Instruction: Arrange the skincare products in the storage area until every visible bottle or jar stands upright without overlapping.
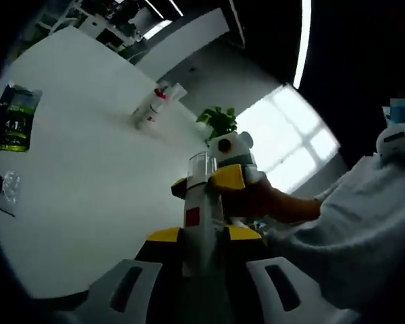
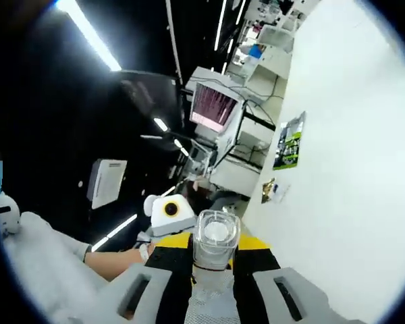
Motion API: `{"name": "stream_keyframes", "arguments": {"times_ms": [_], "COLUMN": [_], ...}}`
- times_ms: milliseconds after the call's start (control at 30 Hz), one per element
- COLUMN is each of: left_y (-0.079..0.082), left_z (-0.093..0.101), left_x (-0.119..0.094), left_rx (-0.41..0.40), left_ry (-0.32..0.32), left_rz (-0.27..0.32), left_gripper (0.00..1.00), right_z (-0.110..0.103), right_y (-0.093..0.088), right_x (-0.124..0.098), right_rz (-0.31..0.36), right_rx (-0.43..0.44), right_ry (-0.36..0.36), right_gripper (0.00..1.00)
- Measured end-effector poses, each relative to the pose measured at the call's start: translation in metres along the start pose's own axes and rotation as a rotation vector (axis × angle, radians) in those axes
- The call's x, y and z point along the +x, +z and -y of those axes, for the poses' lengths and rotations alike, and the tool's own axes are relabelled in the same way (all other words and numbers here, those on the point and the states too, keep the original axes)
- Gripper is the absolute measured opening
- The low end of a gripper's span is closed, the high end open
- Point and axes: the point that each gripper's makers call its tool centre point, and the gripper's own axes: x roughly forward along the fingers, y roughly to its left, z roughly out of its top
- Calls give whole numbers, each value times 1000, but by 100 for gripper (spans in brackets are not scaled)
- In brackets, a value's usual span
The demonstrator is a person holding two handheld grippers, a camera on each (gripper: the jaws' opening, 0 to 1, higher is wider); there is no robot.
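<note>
step in hand: a tall clear-capped bottle [image 1: 201, 202] is held up off the white table [image 1: 88, 202], both grippers on it. left gripper [image 1: 202, 246] jaws pinch its body; right gripper [image 2: 214, 266] jaws pinch it below the cap [image 2: 216, 233]. next move, i judge: hand it to one gripper, set it upright on the table well apart from the tube. count, left of the bottle: one green packet [image 1: 13, 116], one white tube [image 1: 156, 102] lying flat; one bottle.

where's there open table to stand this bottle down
Broad bare white table lies between the green packet at one edge and the lying tube farther off. It is crowded only by the packet, where small clear items sit.
</note>
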Motion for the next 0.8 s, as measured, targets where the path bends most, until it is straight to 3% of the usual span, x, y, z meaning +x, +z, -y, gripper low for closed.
{"name": "stream_keyframes", "arguments": {"times_ms": [133,300,400,500,567,600,700,800], "left_y": [2,-2,-5,-12,-15,-15,-13,-13], "left_z": [-14,-26,-34,-40,-40,-39,-38,-40], "left_x": [-2,0,-1,1,1,1,1,0], "left_rx": [35,136,226,369,465,483,463,465], "left_ry": [101,215,286,361,387,388,373,363], "left_rz": [12,-18,-42,-101,-119,-116,-109,-109], "left_gripper": [18,18,18,18,18,18,19,19], "right_z": [19,29,35,40,41,41,40,34], "right_y": [1,-2,-5,-10,-11,-11,-10,-11], "right_x": [2,5,5,7,8,7,7,7], "right_rz": [56,81,89,117,126,128,125,102], "right_rx": [121,130,163,223,247,248,218,122], "right_ry": [-96,-156,-174,-191,-191,-193,-186,-169], "right_gripper": [16,17,17,22,22,18,15,14]}}
